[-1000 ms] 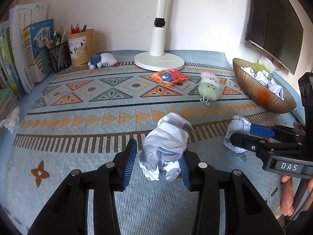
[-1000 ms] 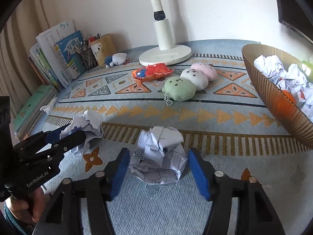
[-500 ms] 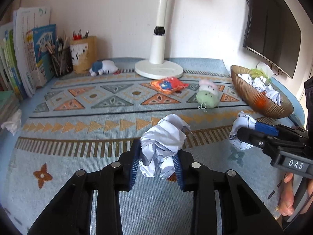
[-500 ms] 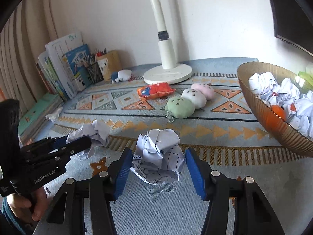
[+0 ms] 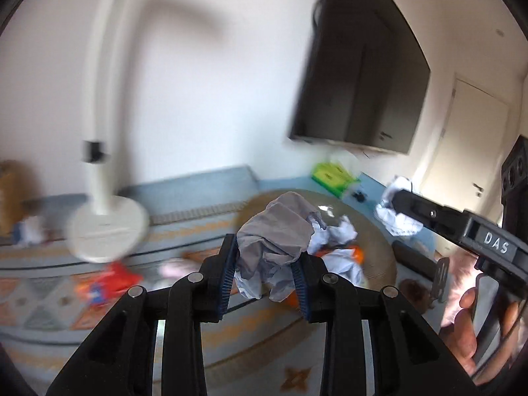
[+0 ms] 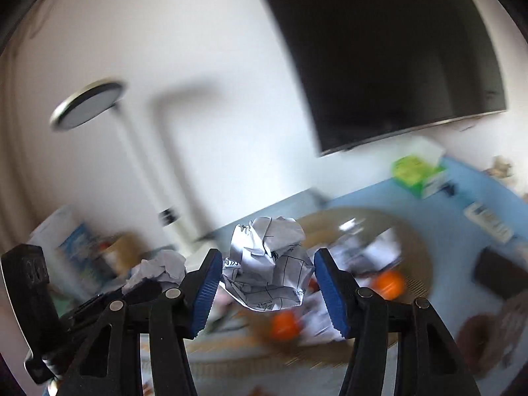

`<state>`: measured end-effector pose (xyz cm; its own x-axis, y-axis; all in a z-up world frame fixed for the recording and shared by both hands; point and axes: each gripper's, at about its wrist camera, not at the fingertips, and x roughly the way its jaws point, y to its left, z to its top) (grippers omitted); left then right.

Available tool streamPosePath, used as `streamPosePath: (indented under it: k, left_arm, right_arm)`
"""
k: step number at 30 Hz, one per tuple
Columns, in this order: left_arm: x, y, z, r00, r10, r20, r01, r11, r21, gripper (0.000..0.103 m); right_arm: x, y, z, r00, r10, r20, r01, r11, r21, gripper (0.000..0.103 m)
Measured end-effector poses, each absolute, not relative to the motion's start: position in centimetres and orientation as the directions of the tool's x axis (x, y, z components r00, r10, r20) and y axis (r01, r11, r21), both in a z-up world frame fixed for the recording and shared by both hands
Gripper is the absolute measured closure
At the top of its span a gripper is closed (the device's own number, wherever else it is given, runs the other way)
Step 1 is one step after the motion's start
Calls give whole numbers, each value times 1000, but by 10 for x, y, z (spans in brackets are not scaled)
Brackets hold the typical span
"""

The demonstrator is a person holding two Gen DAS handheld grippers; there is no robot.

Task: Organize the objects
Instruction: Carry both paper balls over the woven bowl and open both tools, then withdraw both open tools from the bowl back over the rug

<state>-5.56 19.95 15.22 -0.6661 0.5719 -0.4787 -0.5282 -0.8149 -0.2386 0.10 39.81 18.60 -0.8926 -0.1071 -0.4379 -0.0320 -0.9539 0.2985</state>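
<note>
Above the patterned mat, the brown bowl (image 5: 379, 241) of crumpled paper lies just ahead. The left gripper (image 5: 264, 270) pinches a grey paper ball (image 5: 277, 234); the right gripper (image 6: 267, 280) squeezes a printed paper ball (image 6: 267, 264). Releasing short of the rim would probably drop either onto the mat.

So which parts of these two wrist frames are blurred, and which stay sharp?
Left wrist view: lamp, rug and bowl are motion-smeared; the left gripper and its paper ball are sharp. Right wrist view: similar smear behind, while the right gripper and its printed paper ball are crisp. Fisheye bends both.
</note>
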Motion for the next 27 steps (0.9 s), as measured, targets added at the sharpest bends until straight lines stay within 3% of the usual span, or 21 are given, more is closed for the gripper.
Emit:
streamPosePath:
  k: [5, 6, 8, 9, 17, 19, 20, 22, 27]
  left_arm:
    - [-95, 243, 126, -616, 598, -513, -553, -792, -258, 72]
    - [-100, 249, 122, -595, 612, -521, -562, -780, -276, 60]
    - [-111, 256, 113, -566, 619, -544, -554, -775, -305, 38]
    - [-112, 257, 110, -556, 630, -541, -560, -766, -316, 32]
    - [-70, 170, 134, -654, 586, -479, -502, -809, -305, 27]
    - [-48, 135, 138, -691, 571, -442, -495, -820, -285, 15]
    - [-33, 113, 137, -722, 546, -425, -473, -838, -273, 0]
    - [-6, 70, 131, -791, 460, -404, -380, -886, -263, 1]
    - [13, 9, 97, -846, 258, -467, -158, -957, -242, 1]
  right_arm:
    - [-32, 412, 173, -871, -79, -485, -93, -943, 321, 44]
    - [-37, 414, 170, -869, -64, -490, -109, -943, 316, 43]
    - [-50, 418, 163, -849, -33, -527, -146, -944, 295, 24]
    - [-52, 419, 159, -843, -36, -536, -148, -944, 295, 24]
    - [-24, 385, 164, -851, -137, -508, -17, -958, 287, 24]
    - [-13, 361, 166, -850, -182, -495, 43, -959, 279, 24]
    - [-8, 351, 165, -848, -193, -494, 59, -960, 273, 24]
    - [3, 326, 161, -842, -226, -491, 107, -960, 258, 24]
    - [11, 260, 113, -790, -275, -547, 189, -959, 209, 24]
